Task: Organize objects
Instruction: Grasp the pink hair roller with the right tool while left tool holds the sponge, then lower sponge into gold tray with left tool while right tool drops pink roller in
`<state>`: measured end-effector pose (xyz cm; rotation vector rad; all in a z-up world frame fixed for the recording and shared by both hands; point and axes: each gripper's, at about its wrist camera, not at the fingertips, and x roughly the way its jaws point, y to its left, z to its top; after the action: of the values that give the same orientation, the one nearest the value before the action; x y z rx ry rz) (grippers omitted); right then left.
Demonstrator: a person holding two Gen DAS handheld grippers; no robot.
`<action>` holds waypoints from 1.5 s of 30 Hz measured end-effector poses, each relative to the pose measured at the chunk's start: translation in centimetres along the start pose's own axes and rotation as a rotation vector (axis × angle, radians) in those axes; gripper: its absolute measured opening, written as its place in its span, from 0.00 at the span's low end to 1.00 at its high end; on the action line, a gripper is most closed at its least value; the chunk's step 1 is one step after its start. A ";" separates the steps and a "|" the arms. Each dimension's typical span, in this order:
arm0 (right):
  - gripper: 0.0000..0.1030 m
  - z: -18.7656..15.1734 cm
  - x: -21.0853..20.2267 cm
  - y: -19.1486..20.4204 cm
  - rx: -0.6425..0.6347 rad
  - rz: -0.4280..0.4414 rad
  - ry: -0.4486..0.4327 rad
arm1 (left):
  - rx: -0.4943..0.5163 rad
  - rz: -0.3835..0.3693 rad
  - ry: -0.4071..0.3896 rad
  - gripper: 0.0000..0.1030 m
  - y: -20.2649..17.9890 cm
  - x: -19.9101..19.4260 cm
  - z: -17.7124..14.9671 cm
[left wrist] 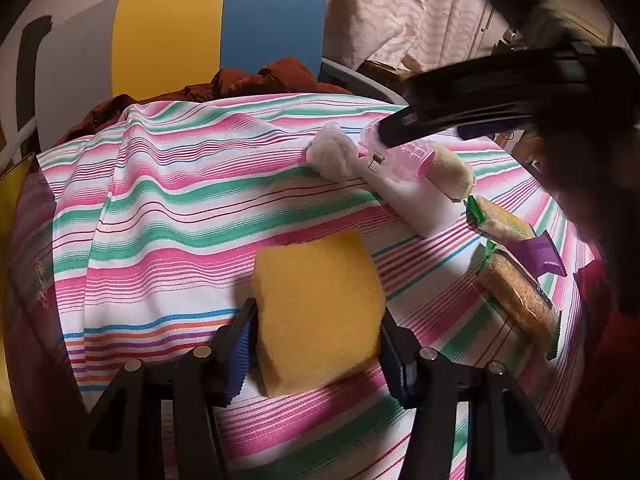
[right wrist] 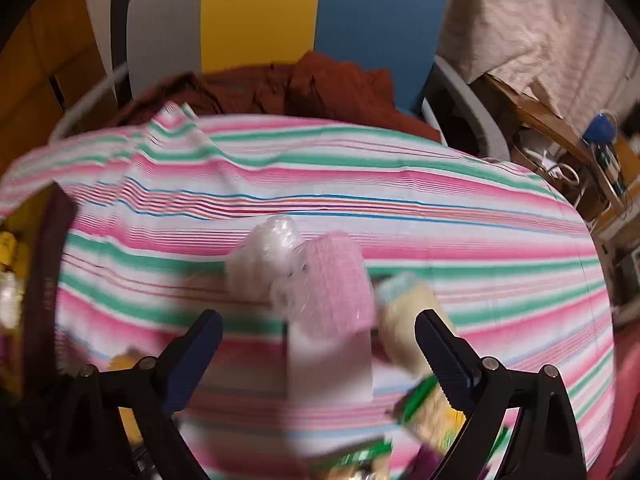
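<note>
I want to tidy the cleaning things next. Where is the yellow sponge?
The yellow rectangular sponge sits between the left claw fingers in the left wrist view, on the striped tablecloth.

Warm, dim indoor light; left wrist view fairly sharp; right wrist view motion-blurred; fisheye edges bend and darken.

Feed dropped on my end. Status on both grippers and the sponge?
Left gripper shut on yellow sponge, sponge on striped cloth. Right gripper open, empty, above pink roller and white block. Snack packets right of sponge, apart.
</note>
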<state>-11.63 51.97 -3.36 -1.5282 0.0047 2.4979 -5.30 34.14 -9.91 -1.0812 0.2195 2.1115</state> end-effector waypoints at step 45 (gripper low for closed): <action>0.54 -10.0 -8.9 -5.1 0.594 0.844 -0.330 | 0.020 0.058 -0.016 0.54 -0.6 -2.6 -2.1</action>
<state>2.01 54.22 0.42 -0.9443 1.4566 2.8619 -2.54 32.22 -9.16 -1.0568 0.2667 2.1640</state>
